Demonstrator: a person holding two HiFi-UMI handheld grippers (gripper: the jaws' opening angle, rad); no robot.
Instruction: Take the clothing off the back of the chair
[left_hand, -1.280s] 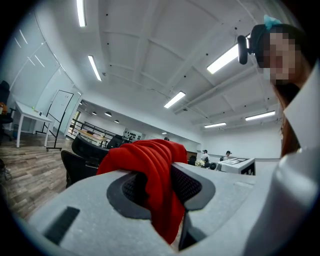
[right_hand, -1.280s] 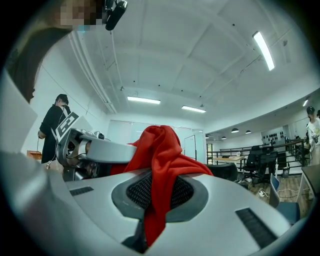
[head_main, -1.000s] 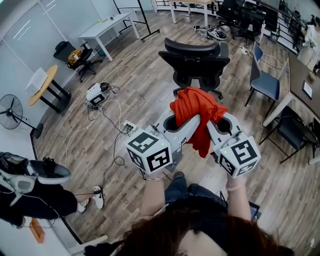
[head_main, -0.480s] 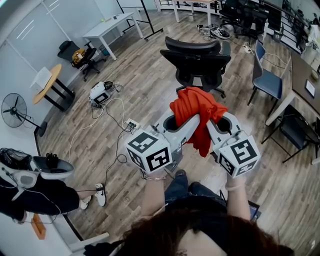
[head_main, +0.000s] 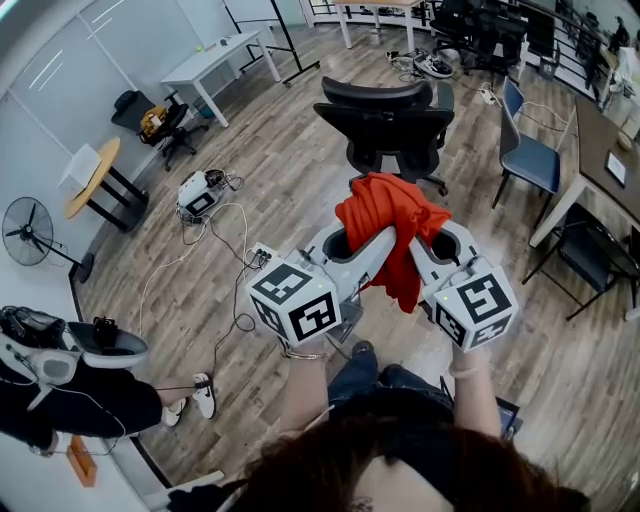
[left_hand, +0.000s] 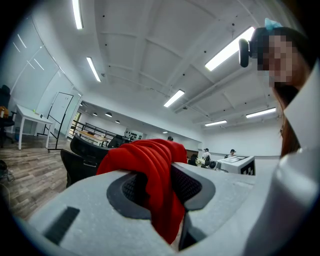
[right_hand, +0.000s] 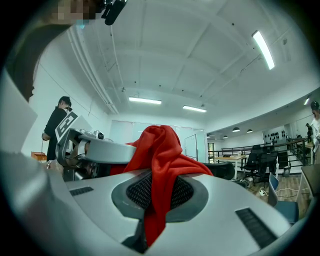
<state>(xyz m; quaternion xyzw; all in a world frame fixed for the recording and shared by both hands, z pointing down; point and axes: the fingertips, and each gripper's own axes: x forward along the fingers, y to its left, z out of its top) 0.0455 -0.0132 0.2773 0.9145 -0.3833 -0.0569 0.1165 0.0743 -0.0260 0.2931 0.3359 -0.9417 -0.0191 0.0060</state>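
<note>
The wooden floor (head_main: 250, 200) lay below you, and the black office chair (head_main: 385, 115) stood ahead on it. You held the red clothing (head_main: 390, 215) bunched up in the air on your side of the chair, apart from its back. Your left gripper (left_hand: 160, 186) was clamped on one fold of the cloth. Your right gripper (right_hand: 156, 192), just beside it, pinched another.

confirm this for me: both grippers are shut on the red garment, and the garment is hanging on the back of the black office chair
One part is wrong: the garment is not on the chair. The left gripper and right gripper are both shut on the red garment. The head view shows it held up between them, and the back of the black office chair beyond is bare.
</note>
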